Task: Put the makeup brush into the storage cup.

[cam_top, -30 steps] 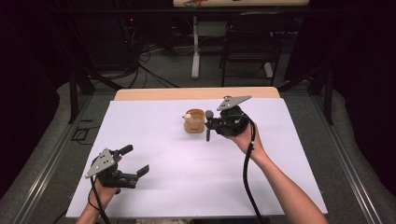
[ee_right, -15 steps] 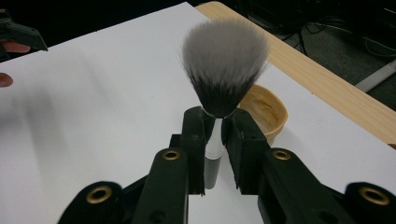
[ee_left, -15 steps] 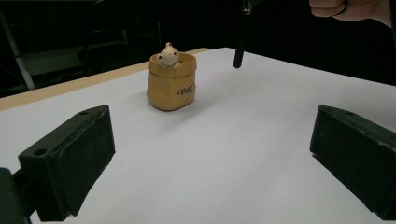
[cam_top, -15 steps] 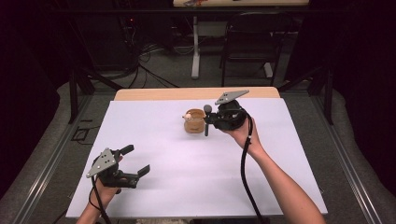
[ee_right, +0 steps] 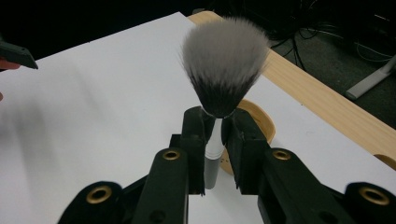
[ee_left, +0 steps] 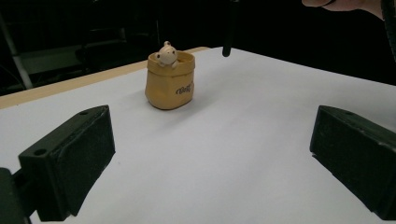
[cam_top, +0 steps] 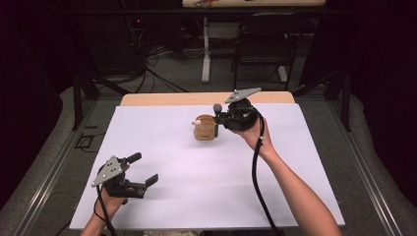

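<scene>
A tan pouch-shaped holder with a small bear figure at its rim stands at the far middle of the white table. My right gripper is shut on a makeup brush, gripping its grey handle just under the bristles. The brush is upright, bristles up, and hangs just right of and above the holder. In the left gripper view its dark handle end is clear of the holder. My left gripper rests open near the front left, nothing between its jaws.
A bare wooden strip runs along the table's far edge. Beyond it are a dark chair, a desk leg and floor cables. The white sheet spreads wide between my two grippers.
My right gripper has risen a little with the brush, lifting it higher beside the holder. The left gripper has stayed where it was.
</scene>
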`<state>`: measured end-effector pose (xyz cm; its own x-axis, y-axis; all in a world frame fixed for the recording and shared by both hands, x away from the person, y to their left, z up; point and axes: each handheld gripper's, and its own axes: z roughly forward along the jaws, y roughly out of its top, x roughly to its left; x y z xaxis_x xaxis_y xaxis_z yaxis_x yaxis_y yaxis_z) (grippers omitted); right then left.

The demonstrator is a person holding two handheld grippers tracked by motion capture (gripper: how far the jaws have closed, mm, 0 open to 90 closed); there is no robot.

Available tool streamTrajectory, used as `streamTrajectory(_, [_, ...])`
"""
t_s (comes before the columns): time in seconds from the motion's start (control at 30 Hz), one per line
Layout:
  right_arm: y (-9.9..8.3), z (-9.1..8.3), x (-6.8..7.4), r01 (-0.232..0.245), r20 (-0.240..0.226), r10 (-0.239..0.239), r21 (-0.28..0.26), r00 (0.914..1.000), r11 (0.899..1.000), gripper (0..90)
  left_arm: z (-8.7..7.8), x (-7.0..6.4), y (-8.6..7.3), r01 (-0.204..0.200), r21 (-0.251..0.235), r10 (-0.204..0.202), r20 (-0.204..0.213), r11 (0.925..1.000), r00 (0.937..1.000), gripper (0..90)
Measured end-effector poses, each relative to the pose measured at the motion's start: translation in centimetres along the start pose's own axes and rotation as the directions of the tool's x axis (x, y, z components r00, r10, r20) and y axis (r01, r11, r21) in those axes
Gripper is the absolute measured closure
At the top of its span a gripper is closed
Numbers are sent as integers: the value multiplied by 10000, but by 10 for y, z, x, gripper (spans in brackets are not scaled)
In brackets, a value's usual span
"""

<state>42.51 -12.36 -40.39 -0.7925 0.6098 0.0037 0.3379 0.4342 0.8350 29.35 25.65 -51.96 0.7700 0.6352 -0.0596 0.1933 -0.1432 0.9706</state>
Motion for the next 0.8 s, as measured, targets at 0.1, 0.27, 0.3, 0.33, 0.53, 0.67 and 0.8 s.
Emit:
streamTrajectory(0.1, [2,1,0,92,75,-92,9,9999,10000,775,0,0,0,31,4,-31,47,10000,10000,1])
streamTrajectory(0.27, [8,3,-3,23,123,-21,-110,9999,9999,775,1,0,0,33,9,-33,28,10000,10000,1])
streamTrajectory(0.3, [9,3,-3,9,159,-7,-116,9999,9999,775,1,0,0,45,3,-45,67,10000,10000,1])
streamTrajectory(0.33, [10,3,-4,31,162,-29,-127,9999,9999,775,1,0,0,48,22,-48,68,10000,10000,1])
streamTrajectory(0.53, [15,7,-7,28,266,-22,-214,9996,9998,774,1,0,0,51,27,-51,37,10000,10000,1])
streamTrajectory(0.67, [19,9,-10,14,393,-3,-277,9992,9996,774,0,0,0,53,19,-53,42,10000,10000,1])
streamTrajectory(0.8, [22,11,-12,-2,452,19,-364,9990,9993,774,0,0,0,55,22,-55,49,10000,10000,1])
